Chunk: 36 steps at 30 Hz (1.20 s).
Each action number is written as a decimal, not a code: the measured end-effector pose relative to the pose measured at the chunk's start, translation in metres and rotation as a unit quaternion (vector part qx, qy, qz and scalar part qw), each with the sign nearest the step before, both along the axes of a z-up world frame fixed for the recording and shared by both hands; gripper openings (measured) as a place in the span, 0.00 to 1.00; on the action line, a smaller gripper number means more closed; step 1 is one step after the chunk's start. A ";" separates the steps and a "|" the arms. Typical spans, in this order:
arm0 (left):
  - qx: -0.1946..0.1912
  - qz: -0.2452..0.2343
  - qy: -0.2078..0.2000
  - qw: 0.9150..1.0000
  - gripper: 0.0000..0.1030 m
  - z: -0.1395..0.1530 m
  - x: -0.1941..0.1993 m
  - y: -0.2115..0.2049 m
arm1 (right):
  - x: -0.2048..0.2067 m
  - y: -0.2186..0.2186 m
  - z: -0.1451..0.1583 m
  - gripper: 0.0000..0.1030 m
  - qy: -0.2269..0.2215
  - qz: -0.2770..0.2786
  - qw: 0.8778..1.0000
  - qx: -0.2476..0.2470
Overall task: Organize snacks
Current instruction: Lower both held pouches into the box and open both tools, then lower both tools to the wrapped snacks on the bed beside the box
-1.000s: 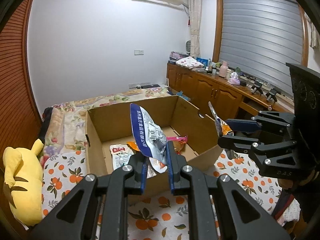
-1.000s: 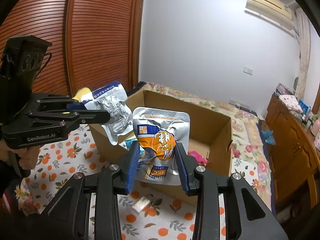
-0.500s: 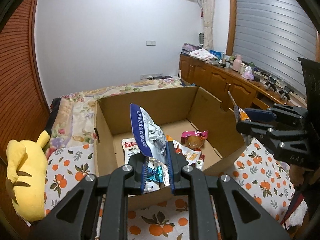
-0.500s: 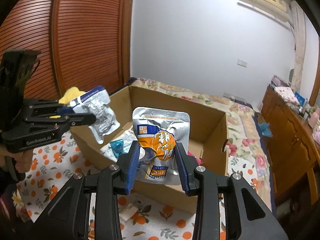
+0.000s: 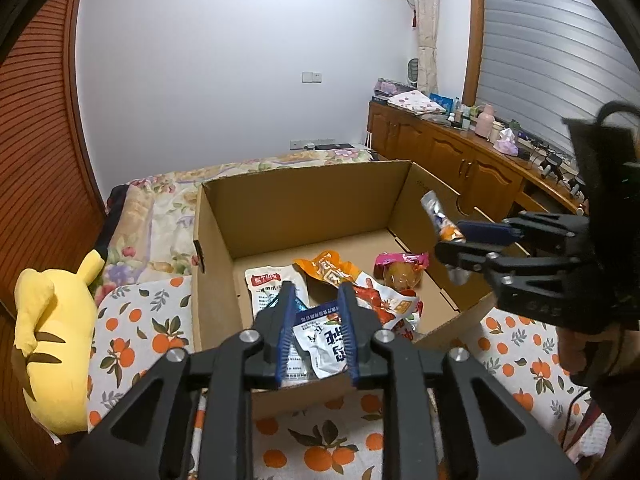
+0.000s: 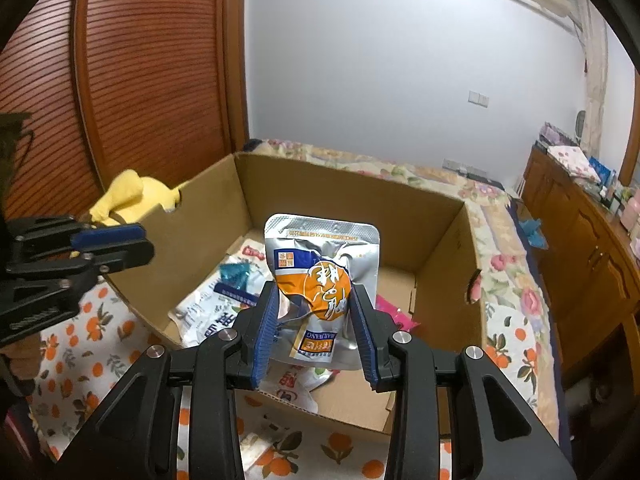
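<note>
1. left gripper [image 5: 316,320] poised over the near wall of the cardboard box [image 5: 304,196], jaws opening, at a narrow gap.
2. blue-and-silver pouch [image 5: 326,346] seen between the blue pads [image 5: 283,344] but lying in the box at its near edge, on top of other packets; pads not pressing on it.
3. right gripper [image 6: 316,320] clamped on the lower part of a silver-and-orange pouch [image 6: 322,272], held upright above the near side of the box.
4. same right gripper in the left wrist view at the right wall of the box [image 5: 460,240], pouch edge-on above the rim.
5. same left gripper in the right wrist view at the left wall of the box [image 6: 108,244], nothing between its tips there.
6. inside the box, on its floor: a white packet with red label [image 5: 268,288] toward the left wall, an orange packet [image 5: 328,270] near the middle, a pink-wrapped snack [image 5: 400,270] toward the right wall, a red-and-white packet [image 5: 390,306] near the front edge, a small teal wrapper [image 6: 236,272] by the left side.
7. box set on a bed cover printed with oranges [image 5: 140,332]; floral quilt [image 5: 160,216] behind its far left corner.
8. yellow plush toy [image 5: 52,344] lying on the cover, left of the box, apart from it.
9. small white packet [image 6: 256,444] on the cover just outside the box's near wall.
10. wooden cabinet [image 5: 452,160] along the room's right side, cluttered on top.
</note>
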<state>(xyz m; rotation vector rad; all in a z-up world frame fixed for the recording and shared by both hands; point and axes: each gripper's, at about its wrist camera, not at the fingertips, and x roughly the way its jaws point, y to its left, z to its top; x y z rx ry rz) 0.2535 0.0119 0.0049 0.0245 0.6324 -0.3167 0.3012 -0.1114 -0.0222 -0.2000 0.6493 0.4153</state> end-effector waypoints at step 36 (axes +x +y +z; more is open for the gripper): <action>-0.023 -0.024 -0.006 0.999 0.75 -0.032 -0.095 -0.019 | -0.101 -0.042 0.002 0.51 -0.005 0.027 0.998 0.064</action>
